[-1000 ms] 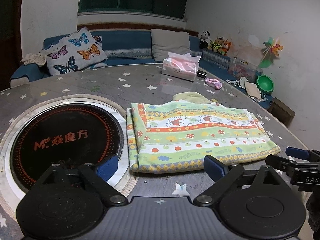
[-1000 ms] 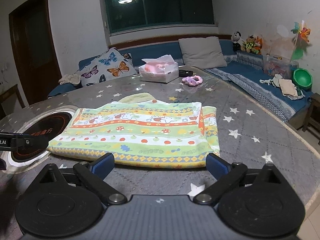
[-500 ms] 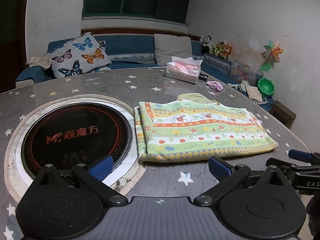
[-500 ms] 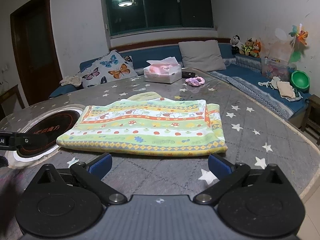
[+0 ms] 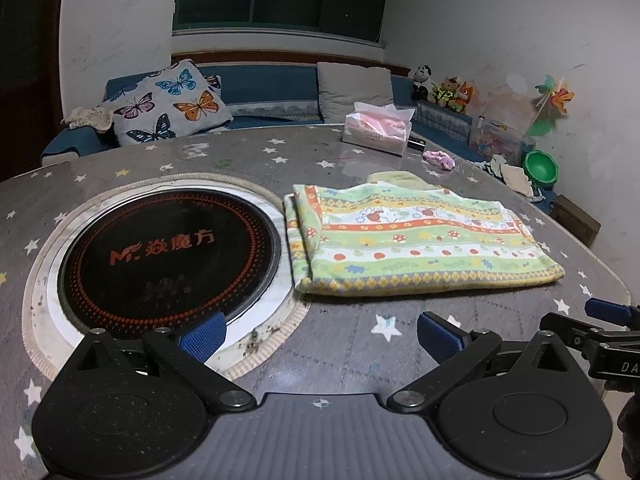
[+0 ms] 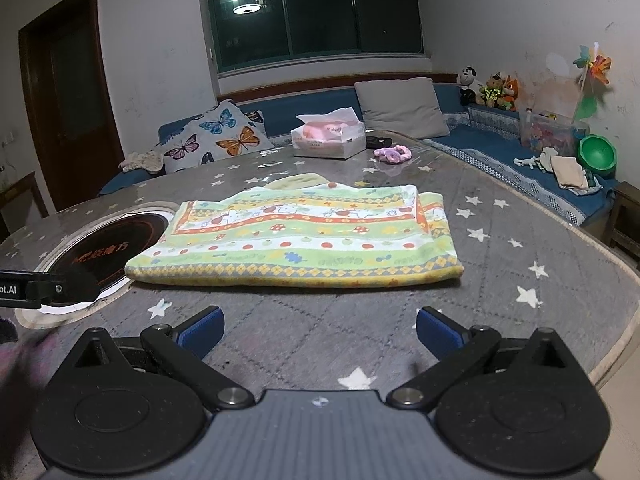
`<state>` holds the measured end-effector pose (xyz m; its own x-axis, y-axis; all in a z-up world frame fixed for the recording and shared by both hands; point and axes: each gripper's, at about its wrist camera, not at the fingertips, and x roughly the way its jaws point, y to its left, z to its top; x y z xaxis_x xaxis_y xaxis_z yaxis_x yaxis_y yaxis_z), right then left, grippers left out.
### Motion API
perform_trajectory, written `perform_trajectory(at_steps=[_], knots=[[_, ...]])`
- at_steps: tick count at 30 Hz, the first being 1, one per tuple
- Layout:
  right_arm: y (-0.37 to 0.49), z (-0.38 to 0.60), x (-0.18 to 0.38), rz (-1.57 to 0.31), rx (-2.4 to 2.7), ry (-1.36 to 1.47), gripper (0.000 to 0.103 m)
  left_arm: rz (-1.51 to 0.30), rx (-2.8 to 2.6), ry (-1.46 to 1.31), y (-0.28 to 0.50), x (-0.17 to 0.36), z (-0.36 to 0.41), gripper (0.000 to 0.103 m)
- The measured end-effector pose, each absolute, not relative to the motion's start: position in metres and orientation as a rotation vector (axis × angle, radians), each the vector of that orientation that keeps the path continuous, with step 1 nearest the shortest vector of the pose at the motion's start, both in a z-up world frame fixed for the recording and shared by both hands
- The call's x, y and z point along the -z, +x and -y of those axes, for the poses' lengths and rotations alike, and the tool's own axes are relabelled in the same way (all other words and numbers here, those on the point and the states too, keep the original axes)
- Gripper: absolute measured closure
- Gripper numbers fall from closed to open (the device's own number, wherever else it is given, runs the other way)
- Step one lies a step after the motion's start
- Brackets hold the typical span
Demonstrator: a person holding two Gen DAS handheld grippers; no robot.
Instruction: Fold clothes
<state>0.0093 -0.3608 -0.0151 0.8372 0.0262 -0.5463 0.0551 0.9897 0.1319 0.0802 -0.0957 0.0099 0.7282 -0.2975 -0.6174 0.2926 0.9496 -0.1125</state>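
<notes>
A folded striped cloth in green, yellow and orange with small fruit prints lies flat on the round star-patterned table. It also shows in the right wrist view. My left gripper is open and empty, held back from the cloth's near edge. My right gripper is open and empty, also short of the near edge. The right gripper's blue fingertips show at the right of the left wrist view.
A black round cooktop is set in the table left of the cloth. A tissue box, a dark small object and a pink scrunchie sit at the far side. A blue sofa with cushions runs behind the table.
Both grippers have pulled back and risen away from the cloth. The cloth lies still. Both stay open.
</notes>
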Motion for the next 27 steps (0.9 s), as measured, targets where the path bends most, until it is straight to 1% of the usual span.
perform_trajectory(at_steps=[27], knots=[[-0.015, 0.349, 0.009, -0.542, -0.007, 0.165, 0.000, -0.689, 0.307, 0.043, 0.054, -0.009, 0.100, 0.000]])
